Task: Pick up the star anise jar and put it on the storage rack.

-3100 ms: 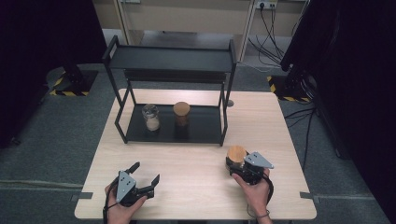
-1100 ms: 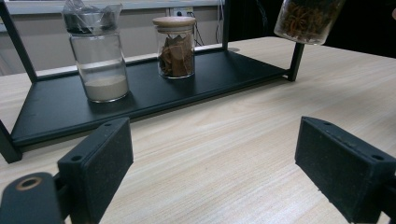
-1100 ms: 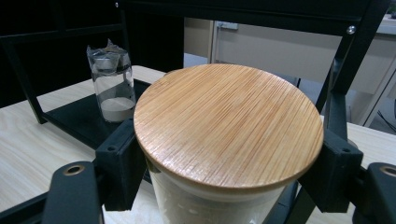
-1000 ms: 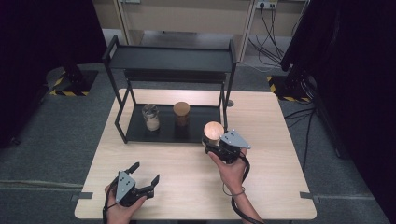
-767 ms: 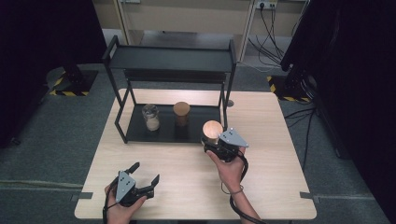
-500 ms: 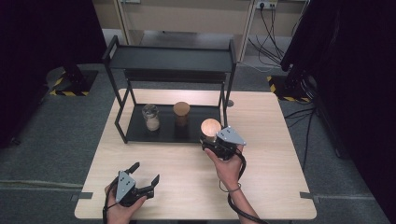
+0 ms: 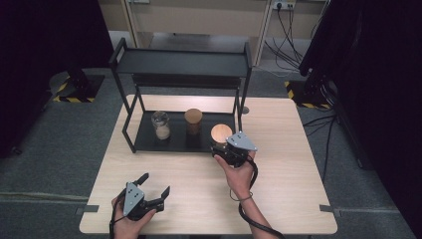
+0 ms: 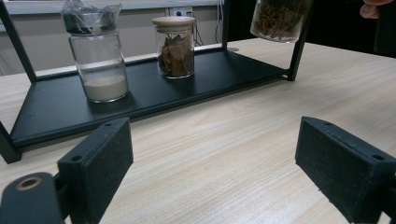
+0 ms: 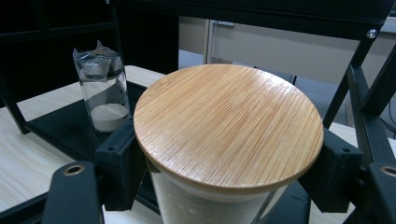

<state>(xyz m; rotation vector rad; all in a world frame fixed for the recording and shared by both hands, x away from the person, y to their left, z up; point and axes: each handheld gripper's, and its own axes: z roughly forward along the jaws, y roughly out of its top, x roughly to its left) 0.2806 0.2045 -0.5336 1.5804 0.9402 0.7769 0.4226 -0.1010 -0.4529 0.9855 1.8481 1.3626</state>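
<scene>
Right gripper [image 7: 222, 147] pinches a glass jar with a bamboo lid [image 9: 228, 123] just below the lid, one jaw on either side, holding it above the table [image 7: 278, 199] at the front right post of the black rack [image 7: 181, 62]. Beyond the jar, on the rack's bottom shelf, stand a cork-lidded jar [image 7: 193, 121] and a film-covered jar holding white powder [image 7: 160, 124]. Left gripper [image 7: 155, 185] rests near the table's front edge, well apart from the rack, jaws spread wide and holding nothing.
</scene>
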